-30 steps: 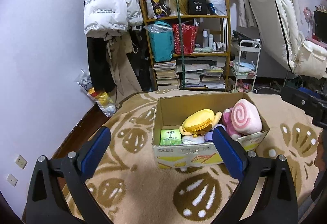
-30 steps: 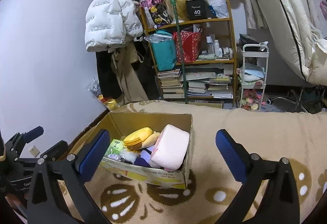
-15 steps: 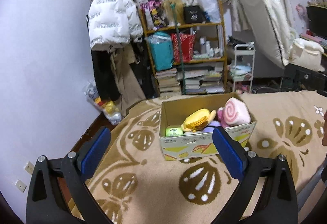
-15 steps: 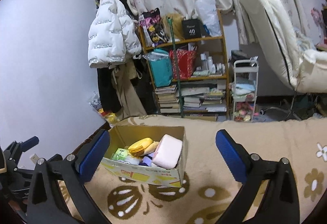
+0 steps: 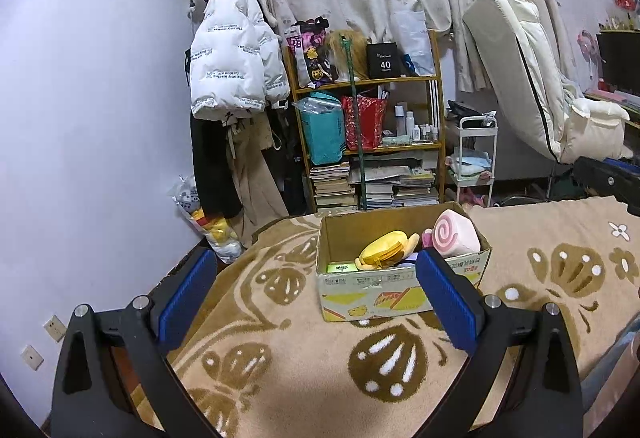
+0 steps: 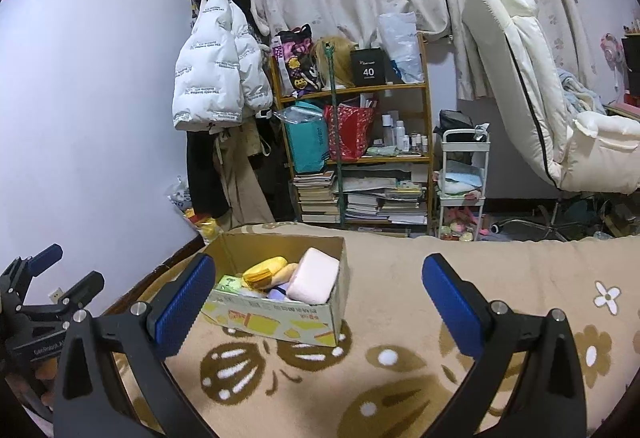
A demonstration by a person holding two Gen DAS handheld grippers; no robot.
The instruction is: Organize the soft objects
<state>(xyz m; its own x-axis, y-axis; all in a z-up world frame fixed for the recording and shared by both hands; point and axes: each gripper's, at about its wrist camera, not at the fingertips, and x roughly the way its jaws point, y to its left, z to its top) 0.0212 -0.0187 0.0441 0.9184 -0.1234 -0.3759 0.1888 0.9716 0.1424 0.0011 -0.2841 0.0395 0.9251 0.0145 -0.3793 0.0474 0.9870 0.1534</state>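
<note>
Both grippers empty, fingers spread wide: left gripper (image 5: 316, 298), right gripper (image 6: 318, 302). Cardboard box (image 5: 372, 288) sits on the patterned blanket (image 5: 280, 366), holding a pink swirl cushion (image 5: 454, 236), yellow plush (image 5: 382, 250) and green packet (image 5: 340, 267). Bookshelf (image 5: 368, 142) stands behind.

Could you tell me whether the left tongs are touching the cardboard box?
Apart. The right wrist view shows the left tongs off to the left of the cardboard box, with the blanket visible between them.
</note>
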